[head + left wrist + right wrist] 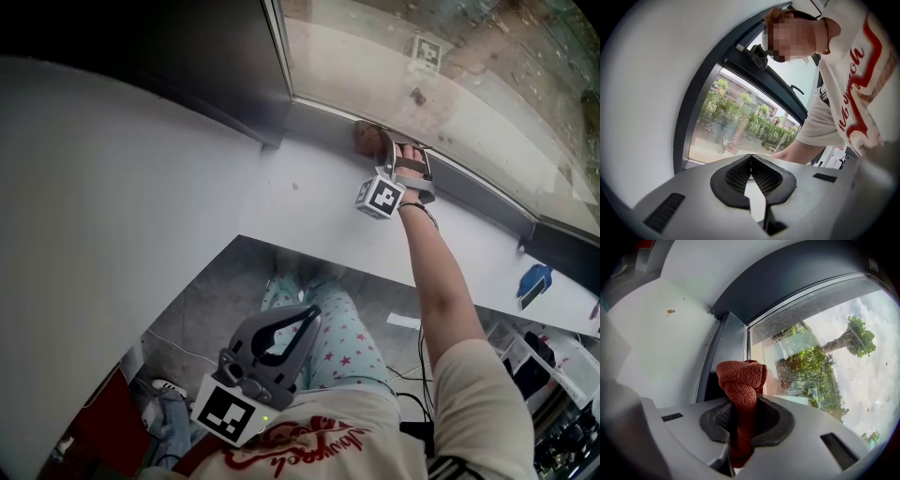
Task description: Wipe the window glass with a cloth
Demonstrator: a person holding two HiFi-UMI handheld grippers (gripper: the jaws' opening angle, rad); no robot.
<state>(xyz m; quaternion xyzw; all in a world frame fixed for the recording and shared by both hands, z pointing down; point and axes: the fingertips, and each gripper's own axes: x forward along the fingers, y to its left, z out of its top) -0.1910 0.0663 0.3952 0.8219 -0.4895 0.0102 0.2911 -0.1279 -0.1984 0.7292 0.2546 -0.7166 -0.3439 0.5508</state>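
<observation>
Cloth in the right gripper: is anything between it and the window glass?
Nothing visible is. The right gripper is shut on the red cloth, whose bunched end sits by the corner of the glass, next to the dark frame. Whether it touches the pane, I cannot tell.

**Bits That Could Not Be Seen**

Saw only a brown corner of the cloth [366,138] from the head view, with the rest tucked behind the right gripper [382,150]. Lost the cloth's lower end down between the squeezing jaws in the right gripper view. Could not tell what the small blue thing [534,281] on the sill [309,202] was. Lost the window glass [487,75] past the top and right edges.
</observation>
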